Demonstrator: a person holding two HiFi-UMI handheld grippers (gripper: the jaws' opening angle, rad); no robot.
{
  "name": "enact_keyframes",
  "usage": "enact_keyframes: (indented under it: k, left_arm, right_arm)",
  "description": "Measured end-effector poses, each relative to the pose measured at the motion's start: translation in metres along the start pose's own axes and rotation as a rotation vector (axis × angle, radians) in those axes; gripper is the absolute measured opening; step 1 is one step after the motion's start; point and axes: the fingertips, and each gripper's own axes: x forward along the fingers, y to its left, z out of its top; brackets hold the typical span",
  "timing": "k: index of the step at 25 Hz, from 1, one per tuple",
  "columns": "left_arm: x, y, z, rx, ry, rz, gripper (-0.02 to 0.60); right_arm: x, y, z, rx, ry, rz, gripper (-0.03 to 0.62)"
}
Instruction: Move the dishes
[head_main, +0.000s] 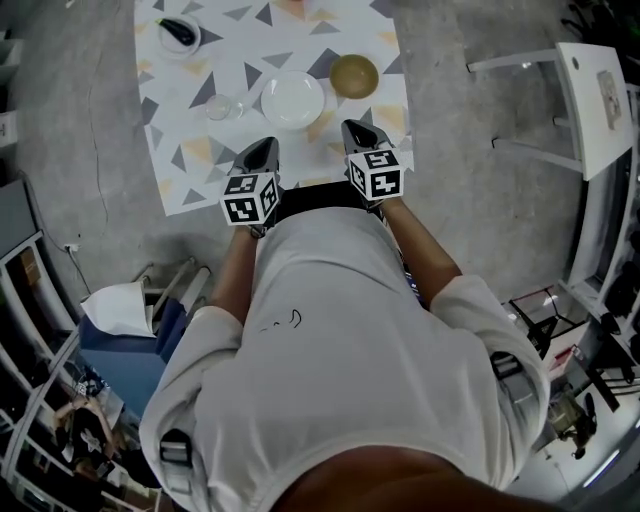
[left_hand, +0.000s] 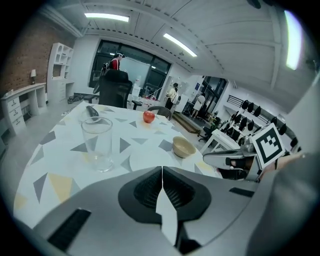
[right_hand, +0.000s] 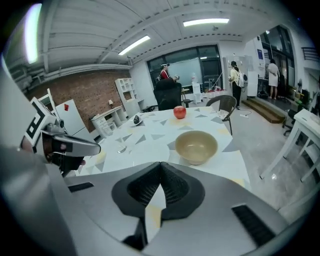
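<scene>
On the triangle-patterned table (head_main: 180, 170) lie a white plate (head_main: 292, 98), a tan bowl (head_main: 354, 75) to its right and a clear glass (head_main: 220, 108) to its left. A small white dish (head_main: 180, 35) with a dark object lies at the far left. My left gripper (head_main: 266, 146) hovers shut and empty at the table's near edge, just short of the plate. My right gripper (head_main: 353, 128) is also shut and empty, near the bowl. The left gripper view shows the glass (left_hand: 97, 143), plate (left_hand: 145, 161) and bowl (left_hand: 183, 146) beyond the shut jaws. The bowl (right_hand: 196, 146) lies ahead of the right gripper (right_hand: 160, 163).
A red apple (left_hand: 148, 116) sits toward the far end of the table, with dark chairs (left_hand: 114, 90) beyond it. A white side table (head_main: 590, 100) stands on the floor to the right. A blue bin with a white bag (head_main: 125, 310) stands at the left, behind me.
</scene>
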Motion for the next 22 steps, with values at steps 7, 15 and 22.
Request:
enact_keyframes:
  k: [7,15,22]
  left_arm:
    - [-0.02,0.007,0.024,0.039,-0.082,-0.003,0.021]
    - [-0.041,0.002,0.052,0.088,-0.174,-0.005,0.021]
    - [-0.071,-0.013,0.119,0.145,-0.336,-0.003,0.021]
  right_arm:
    - [0.003,0.048,0.026,-0.059,-0.073,0.045,-0.002]
    - [-0.015,0.071,0.065,-0.092,-0.179,0.05,-0.003]
    - [-0.049,0.084,0.127,-0.173,-0.325,0.035,-0.003]
